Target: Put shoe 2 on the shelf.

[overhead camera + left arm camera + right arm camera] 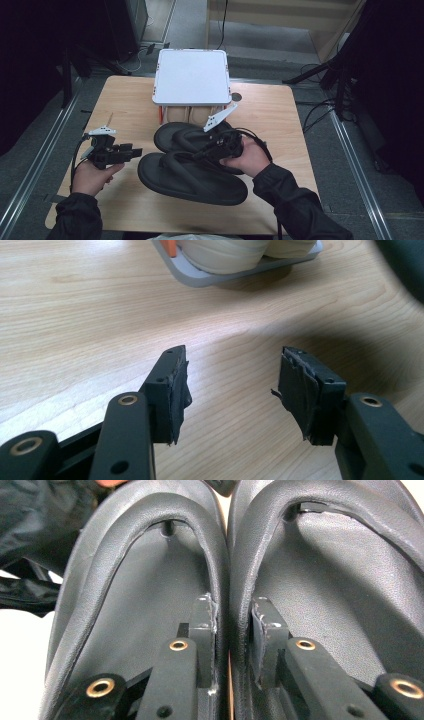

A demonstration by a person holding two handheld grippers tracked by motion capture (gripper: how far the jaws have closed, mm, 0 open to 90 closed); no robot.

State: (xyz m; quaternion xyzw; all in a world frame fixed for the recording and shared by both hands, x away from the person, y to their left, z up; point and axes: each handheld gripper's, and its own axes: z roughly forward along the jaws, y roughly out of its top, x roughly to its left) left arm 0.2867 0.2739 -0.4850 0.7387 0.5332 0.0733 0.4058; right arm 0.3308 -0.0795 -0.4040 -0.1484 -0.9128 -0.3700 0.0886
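Two black thong sandals lie side by side mid-table, the near sandal (190, 180) and the far sandal (172, 136). My right gripper (200, 154) reaches over them. In the right gripper view its jaws stand inside the two strap loops, the right gripper (233, 627) shut on the adjacent straps, one strap (220, 555) pressed against the other strap (240, 555). My left gripper (136, 151) hovers left of the sandals, a short gap from the near one. In its own view the left gripper (232, 390) is open over bare wood, with nothing between the jaws.
A white square lid (191, 75) tops a low rack at the table's back, with beige shoes (187, 114) beneath it; these beige shoes (225, 255) rest on a grey tray (200, 277). The wooden table (280, 115) has free room left and right. Cables and stands surround it.
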